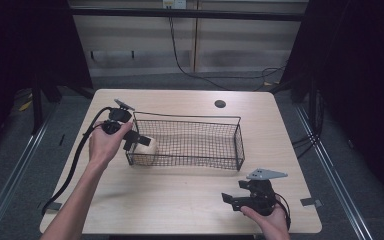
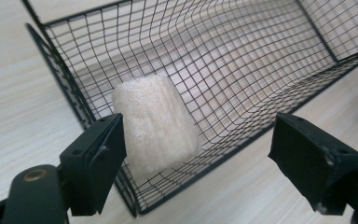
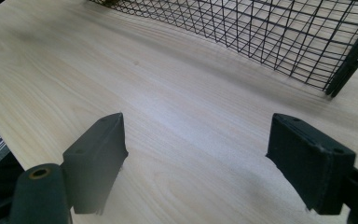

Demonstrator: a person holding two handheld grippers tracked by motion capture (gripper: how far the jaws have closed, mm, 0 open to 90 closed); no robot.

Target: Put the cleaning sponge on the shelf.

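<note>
A black wire basket [image 1: 190,120] stands in the middle of the table. A cream, fuzzy, rounded block [image 1: 145,148] lies inside its near left corner, also seen as the cream block [image 2: 154,125] in the left gripper view. My left gripper [image 1: 133,140] hangs over that corner, just above the block, jaws open wide and holding nothing; the basket's wire rim [image 2: 74,100] runs below its left jaw. My right gripper [image 1: 228,200] stands open near the table's front right, over bare wood, with the basket's near wall [image 3: 279,42] ahead of it.
The light wooden table [image 1: 190,200] has a round dark cable hole [image 1: 220,104] at the back right. Black cables trail from both grippers. Dark floor and metal rails flank the table; a panelled wall stands behind.
</note>
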